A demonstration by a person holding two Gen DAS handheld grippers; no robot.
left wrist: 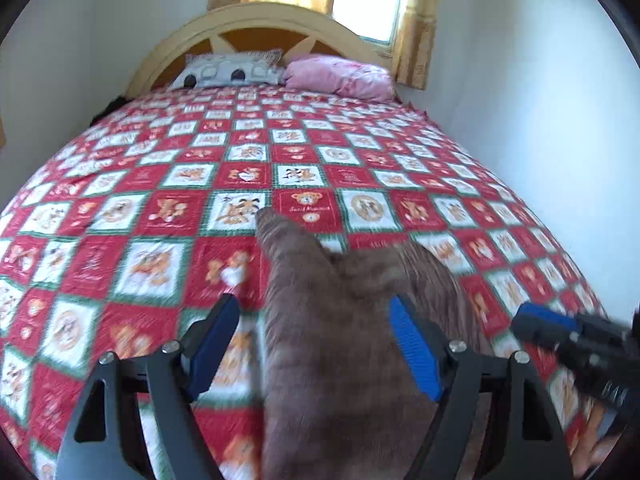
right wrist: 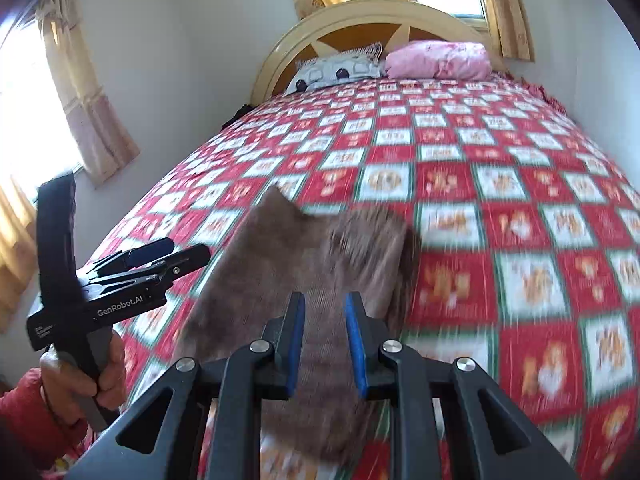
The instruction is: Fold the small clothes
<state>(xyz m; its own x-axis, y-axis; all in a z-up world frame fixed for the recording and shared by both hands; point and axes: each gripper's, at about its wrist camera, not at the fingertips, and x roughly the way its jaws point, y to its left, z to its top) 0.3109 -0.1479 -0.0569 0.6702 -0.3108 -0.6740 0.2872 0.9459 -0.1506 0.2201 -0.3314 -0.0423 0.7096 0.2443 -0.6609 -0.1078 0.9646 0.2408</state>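
Observation:
A small brown-grey garment lies on the red checked bedspread, one corner pointing toward the headboard. My left gripper is open, its blue pads wide apart above the garment's near part. The right gripper's blue tip shows at the right edge of the left wrist view. In the right wrist view the garment runs between the pads of my right gripper, which stand a narrow gap apart with cloth between them; grip is unclear. The left gripper appears at left, held by a hand.
Grey patterned pillow and pink pillow lie against the cream headboard. White walls flank the bed; curtained windows sit behind the headboard and at left. The bedspread stretches wide beyond the garment.

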